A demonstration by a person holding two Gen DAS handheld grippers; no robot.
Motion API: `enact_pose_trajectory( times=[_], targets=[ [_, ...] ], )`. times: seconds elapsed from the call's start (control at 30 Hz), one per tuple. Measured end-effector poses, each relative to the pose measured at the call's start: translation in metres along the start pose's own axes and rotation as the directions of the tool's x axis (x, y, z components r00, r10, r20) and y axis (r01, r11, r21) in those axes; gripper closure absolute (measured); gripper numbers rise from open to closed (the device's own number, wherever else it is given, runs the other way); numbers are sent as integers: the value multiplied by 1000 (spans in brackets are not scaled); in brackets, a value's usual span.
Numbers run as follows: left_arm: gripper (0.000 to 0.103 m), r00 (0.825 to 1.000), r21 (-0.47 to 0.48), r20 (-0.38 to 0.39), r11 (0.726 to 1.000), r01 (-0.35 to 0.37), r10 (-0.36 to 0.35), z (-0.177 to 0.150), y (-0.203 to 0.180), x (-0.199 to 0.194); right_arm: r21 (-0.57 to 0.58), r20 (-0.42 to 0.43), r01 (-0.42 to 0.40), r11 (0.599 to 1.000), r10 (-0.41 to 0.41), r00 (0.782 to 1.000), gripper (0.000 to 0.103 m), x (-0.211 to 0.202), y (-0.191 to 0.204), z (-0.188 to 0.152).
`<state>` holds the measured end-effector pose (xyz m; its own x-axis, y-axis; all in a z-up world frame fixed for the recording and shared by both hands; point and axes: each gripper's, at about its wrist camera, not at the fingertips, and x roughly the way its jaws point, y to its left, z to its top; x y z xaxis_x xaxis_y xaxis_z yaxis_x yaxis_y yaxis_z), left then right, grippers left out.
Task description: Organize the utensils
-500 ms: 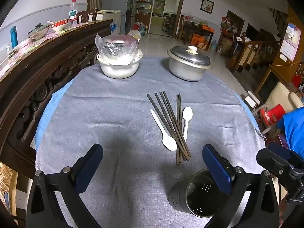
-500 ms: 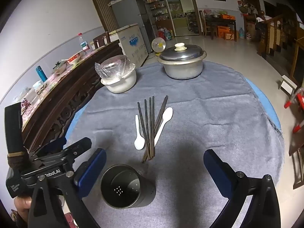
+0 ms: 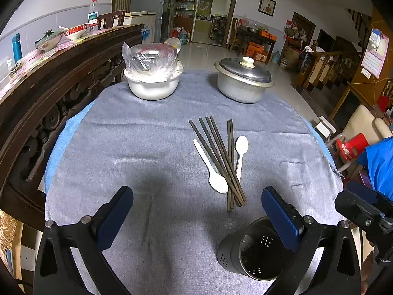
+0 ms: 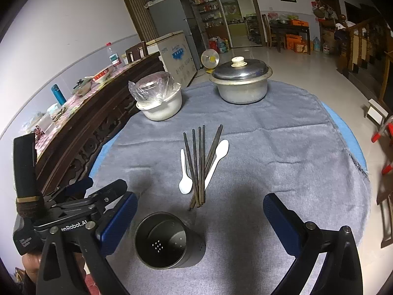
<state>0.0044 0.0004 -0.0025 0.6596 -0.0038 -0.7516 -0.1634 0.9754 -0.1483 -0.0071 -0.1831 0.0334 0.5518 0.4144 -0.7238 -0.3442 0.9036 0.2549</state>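
Observation:
Several dark chopsticks [image 3: 222, 162] [image 4: 199, 164] lie fanned in the middle of the grey tablecloth, with a white spoon [image 3: 211, 170] [image 4: 184, 174] on their left and a second white spoon [image 3: 240, 152] [image 4: 217, 159] on their right. A dark perforated utensil holder [image 3: 248, 252] [image 4: 168, 241] stands upright and empty at the near edge. My left gripper [image 3: 196, 218] hangs open over bare cloth, its right finger in front of the holder's rim. My right gripper [image 4: 200, 226] is open too, above and just right of the holder. The left gripper's body [image 4: 61, 216] shows at the lower left of the right wrist view.
A white pot [image 3: 153, 83] [image 4: 161, 104] covered in plastic film and a lidded metal pot [image 3: 243, 83] [image 4: 242, 83] stand at the table's far side. A dark carved wooden sideboard [image 3: 49, 93] [image 4: 86, 132] runs along the left. A red stool [image 3: 352, 146] is to the right.

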Motion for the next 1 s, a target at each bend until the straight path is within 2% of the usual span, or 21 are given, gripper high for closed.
enact_pose_trajectory(
  times=[0.63,1.0],
  targets=[
    [0,999,-22,-6,999,37,-37,-4,-3,0,11,-6,-17,1000,17,1000,0,1,-2,2],
    [0,999,22,-35,1000,-17,18,0,-1,6,25,-19,-32,999,32,999,0,6,-4,6]
  ],
)
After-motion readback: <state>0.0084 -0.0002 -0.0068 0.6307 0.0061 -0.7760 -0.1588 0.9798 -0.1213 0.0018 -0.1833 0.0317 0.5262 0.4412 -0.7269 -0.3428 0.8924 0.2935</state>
